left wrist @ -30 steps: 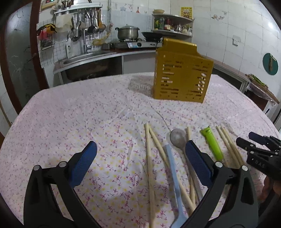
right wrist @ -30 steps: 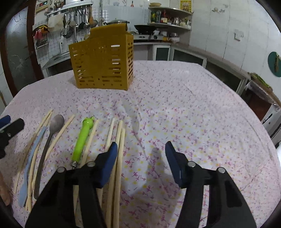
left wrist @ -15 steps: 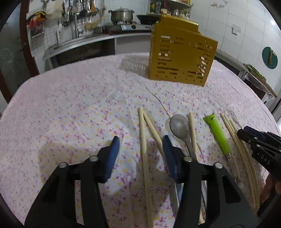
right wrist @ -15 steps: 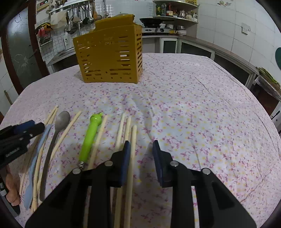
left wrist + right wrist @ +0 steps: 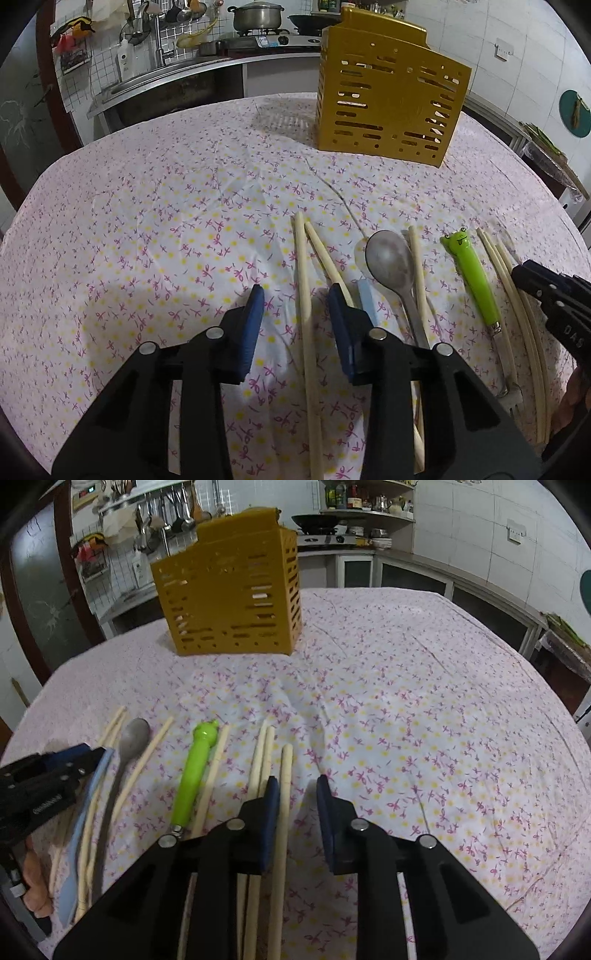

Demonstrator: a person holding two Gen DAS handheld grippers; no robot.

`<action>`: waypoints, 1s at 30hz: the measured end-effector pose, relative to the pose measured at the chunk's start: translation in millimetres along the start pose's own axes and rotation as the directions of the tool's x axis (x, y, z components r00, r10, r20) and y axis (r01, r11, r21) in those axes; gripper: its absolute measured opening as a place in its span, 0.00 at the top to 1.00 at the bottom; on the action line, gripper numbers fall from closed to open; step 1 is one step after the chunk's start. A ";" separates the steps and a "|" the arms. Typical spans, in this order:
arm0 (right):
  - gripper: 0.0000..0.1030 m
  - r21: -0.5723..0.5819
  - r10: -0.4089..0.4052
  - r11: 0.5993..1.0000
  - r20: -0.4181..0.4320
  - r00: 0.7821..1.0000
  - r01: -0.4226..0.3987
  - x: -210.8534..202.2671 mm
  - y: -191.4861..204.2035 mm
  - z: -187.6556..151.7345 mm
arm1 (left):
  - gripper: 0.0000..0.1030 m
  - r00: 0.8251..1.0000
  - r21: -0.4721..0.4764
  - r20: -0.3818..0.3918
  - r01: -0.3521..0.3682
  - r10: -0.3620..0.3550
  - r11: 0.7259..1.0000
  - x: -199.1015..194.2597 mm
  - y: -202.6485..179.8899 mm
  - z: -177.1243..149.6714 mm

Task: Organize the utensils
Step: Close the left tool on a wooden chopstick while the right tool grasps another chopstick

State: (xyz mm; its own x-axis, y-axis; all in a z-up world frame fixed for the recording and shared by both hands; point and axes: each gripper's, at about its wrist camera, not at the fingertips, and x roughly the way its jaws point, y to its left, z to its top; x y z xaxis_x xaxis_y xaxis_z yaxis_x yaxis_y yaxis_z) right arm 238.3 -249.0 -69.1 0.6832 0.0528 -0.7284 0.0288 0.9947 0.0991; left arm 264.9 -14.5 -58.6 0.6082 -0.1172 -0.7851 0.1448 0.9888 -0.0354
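Surface (image 5: 155, 206) under a flowered cloth, bearing a yellow slotted basket (image 5: 388, 99), loose chopsticks (image 5: 304, 295), a metal spoon (image 5: 391, 258) and a green frog-handled utensil (image 5: 474, 277).

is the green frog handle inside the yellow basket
No, the frog handle lies flat on the cloth among the chopsticks, well short of the basket.

The lower ends of the chopsticks (image 5: 303, 295) run out of the left wrist view's bottom edge or under the left gripper (image 5: 295, 295), whose body also hides most of the pale blue utensil (image 5: 365, 295) and the spoon's (image 5: 388, 258) handle. In the right wrist view, the right gripper (image 5: 295, 786) covers the near ends of the chopsticks beneath it. The yellow basket's (image 5: 229, 602) inside cannot be seen from either view.
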 end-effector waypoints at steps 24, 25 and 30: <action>0.68 -0.039 -0.103 0.994 -0.045 0.994 0.102 15.8 13.7 7.7 | 0.65 1.000 0.013 -0.004 -0.013 0.013 1.000 2.2 -3.0 -0.6; 0.72 -0.047 -0.103 0.994 -0.045 0.994 0.101 16.5 15.1 7.9 | 0.65 1.000 0.013 -0.006 -0.012 0.012 1.000 2.8 -2.9 0.3; 0.92 -0.049 -0.079 0.996 -0.042 0.996 0.077 12.0 14.1 6.3 | 0.65 1.000 0.024 -0.017 -0.012 0.012 1.000 4.8 -3.4 3.3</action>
State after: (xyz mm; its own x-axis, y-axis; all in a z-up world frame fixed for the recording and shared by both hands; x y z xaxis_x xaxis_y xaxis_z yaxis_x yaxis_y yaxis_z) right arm 251.5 -234.9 -72.2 0.6473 -0.0220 -0.7619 0.0451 0.9989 0.0094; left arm 269.9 -18.7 -60.2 0.5968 -0.1038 -0.7957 0.1565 0.9876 -0.0115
